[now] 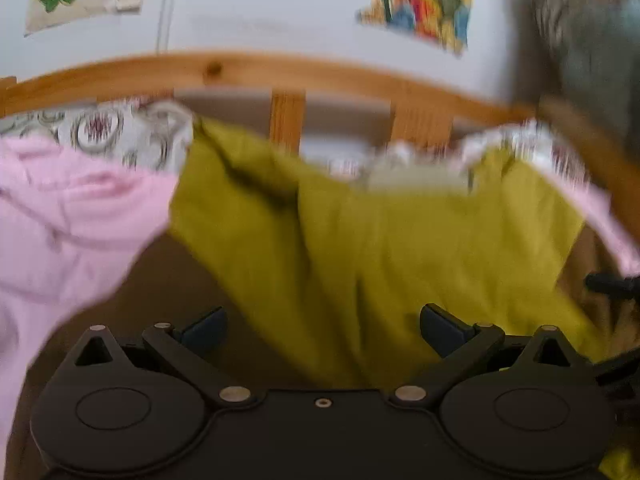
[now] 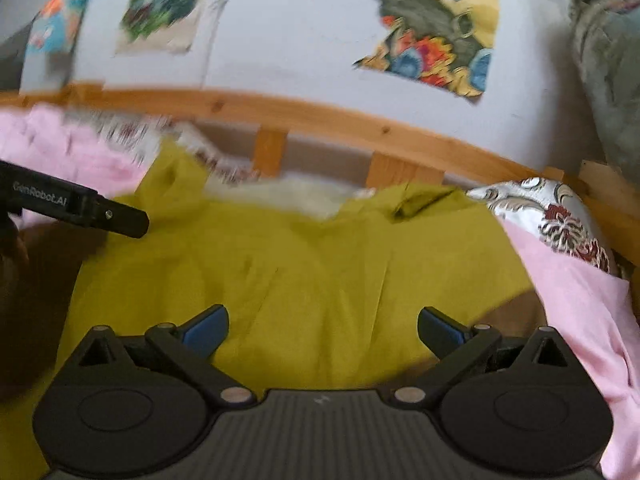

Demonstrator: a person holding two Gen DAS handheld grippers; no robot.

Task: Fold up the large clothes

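Both the left claw (image 1: 322,330) and right claw (image 2: 323,330) gape wide over an olive garment (image 2: 304,264) spread on a wooden-railed bed (image 2: 320,114).

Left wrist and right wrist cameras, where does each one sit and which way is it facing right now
Left wrist: on the left gripper, open, facing the olive garment and wooden headboard.
Right wrist: on the right gripper, open, over the olive garment; the left gripper enters at left.
Shared: garment, headboard, pink cloth.
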